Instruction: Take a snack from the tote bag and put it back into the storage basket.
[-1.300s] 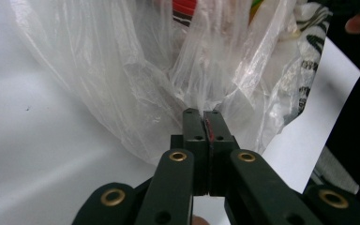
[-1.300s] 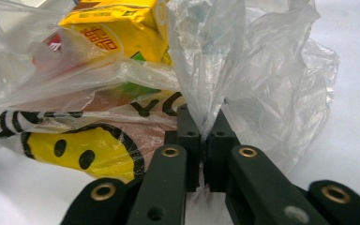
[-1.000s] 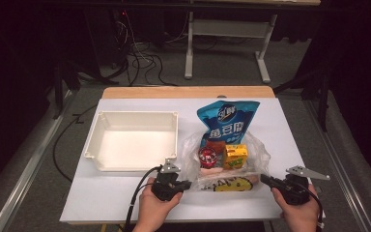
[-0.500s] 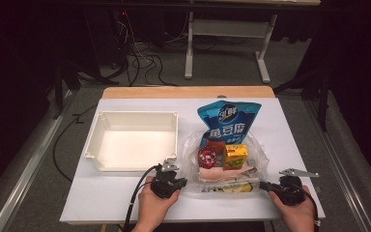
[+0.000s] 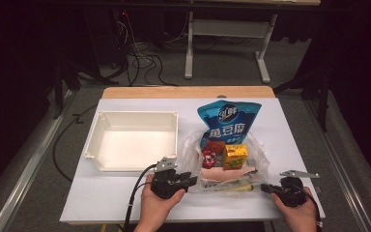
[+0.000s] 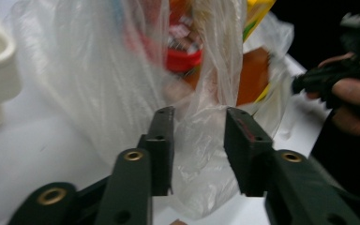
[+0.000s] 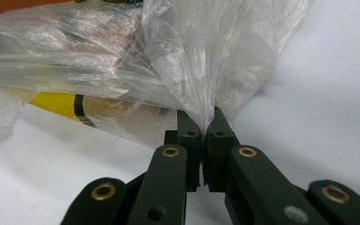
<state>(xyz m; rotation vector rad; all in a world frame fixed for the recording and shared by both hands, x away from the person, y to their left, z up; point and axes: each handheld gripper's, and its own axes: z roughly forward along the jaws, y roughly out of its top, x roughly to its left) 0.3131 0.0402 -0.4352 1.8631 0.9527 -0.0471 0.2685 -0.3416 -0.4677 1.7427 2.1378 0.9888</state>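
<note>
Left gripper (image 6: 199, 119) jaws just opened off the plastic bag (image 5: 227, 162), film loose between them, right gripper (image 7: 203, 123) clamped on bag's corner

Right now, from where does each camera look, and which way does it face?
High view: above the person's side, facing forward and down on the table; both hands, left gripper, right gripper.
Left gripper view: along its parted jaws into the plastic bag; the other hand beyond.
Right gripper view: along jaws pinching the bag's edge.
Shared: the bag.
</note>
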